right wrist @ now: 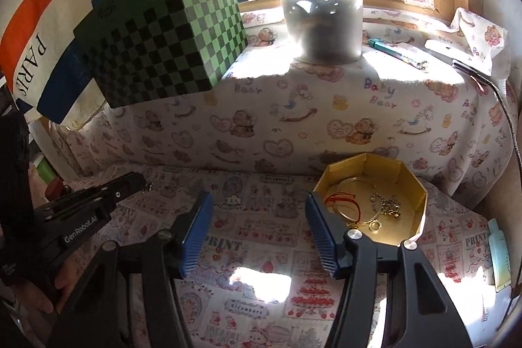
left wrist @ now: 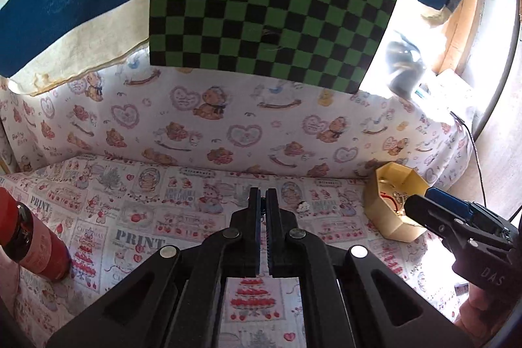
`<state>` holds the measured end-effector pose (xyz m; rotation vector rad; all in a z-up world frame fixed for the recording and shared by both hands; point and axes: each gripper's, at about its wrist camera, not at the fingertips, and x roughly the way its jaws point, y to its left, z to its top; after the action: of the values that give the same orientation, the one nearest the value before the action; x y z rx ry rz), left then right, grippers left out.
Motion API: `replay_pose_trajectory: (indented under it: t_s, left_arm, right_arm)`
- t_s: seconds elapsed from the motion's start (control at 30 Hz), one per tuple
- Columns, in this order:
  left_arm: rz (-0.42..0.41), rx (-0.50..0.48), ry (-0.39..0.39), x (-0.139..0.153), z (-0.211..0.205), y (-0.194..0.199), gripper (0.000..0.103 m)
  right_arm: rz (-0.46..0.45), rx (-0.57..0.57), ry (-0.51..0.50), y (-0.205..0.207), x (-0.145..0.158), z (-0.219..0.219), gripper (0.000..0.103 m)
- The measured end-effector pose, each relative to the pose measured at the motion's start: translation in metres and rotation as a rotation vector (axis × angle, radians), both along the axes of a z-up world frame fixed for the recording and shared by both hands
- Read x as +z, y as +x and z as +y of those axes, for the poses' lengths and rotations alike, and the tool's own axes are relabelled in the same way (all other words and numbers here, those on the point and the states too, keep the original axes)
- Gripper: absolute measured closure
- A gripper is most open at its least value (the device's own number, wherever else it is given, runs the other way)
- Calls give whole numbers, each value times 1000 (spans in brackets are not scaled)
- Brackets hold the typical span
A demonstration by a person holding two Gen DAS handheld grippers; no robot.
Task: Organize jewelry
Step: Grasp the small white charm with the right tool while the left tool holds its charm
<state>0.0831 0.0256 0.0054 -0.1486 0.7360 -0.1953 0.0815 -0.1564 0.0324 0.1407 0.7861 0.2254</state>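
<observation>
A gold octagonal box [right wrist: 409, 181] stands on the patterned cloth and holds a gold bangle [right wrist: 352, 185], a red cord [right wrist: 342, 198], a chain with charms [right wrist: 388, 204] and a ring [right wrist: 375, 225]. The box also shows at the right of the left wrist view [left wrist: 385, 214]. My right gripper [right wrist: 257, 230] is open and empty, its right finger beside the box's left wall. My left gripper [left wrist: 263, 201] is shut; a tiny sparkling piece shows at its tip in the right wrist view [right wrist: 149, 185]. A small black-and-white piece [left wrist: 303, 206] lies on the cloth just right of the left gripper's tip.
A green and black checkered box [right wrist: 163, 44] sits on the raised ledge behind. A translucent tub [right wrist: 323, 18] stands on the ledge by the window. A red bottle [left wrist: 32, 237] lies at left. A pale green tube [right wrist: 499, 253] lies at far right. A cable [right wrist: 509, 119] hangs down.
</observation>
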Motion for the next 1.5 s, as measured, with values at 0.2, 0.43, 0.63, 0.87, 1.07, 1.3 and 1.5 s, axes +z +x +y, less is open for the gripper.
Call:
replay_pose_trajectory:
  t_s: [0.2, 0.43, 0.63, 0.87, 1.07, 1.3, 1.5]
  left_arm:
    - [79, 86, -10, -32, 27, 23, 101]
    - [64, 166, -9, -27, 49, 21, 101]
    - [67, 180, -4, -25, 51, 21, 101]
    - [57, 188, 17, -24, 51, 19, 101]
    - [46, 182, 48, -20, 49, 18, 101]
    - [20, 188, 54, -10, 54, 12, 101]
    - [-83, 209, 85, 15, 57, -5, 101]
  right_arm:
    - [163, 25, 26, 49, -44, 35, 64]
    - [198, 10, -59, 79, -68, 64, 76]
    - [202, -30, -104, 86, -78, 72, 77]
    - [186, -34, -130, 85, -80, 81, 85]
    - [159, -8, -149, 63, -83, 71, 85]
    - [102, 32, -142, 27, -69, 58, 85]
    - [-71, 112, -105, -27, -37, 29, 85]
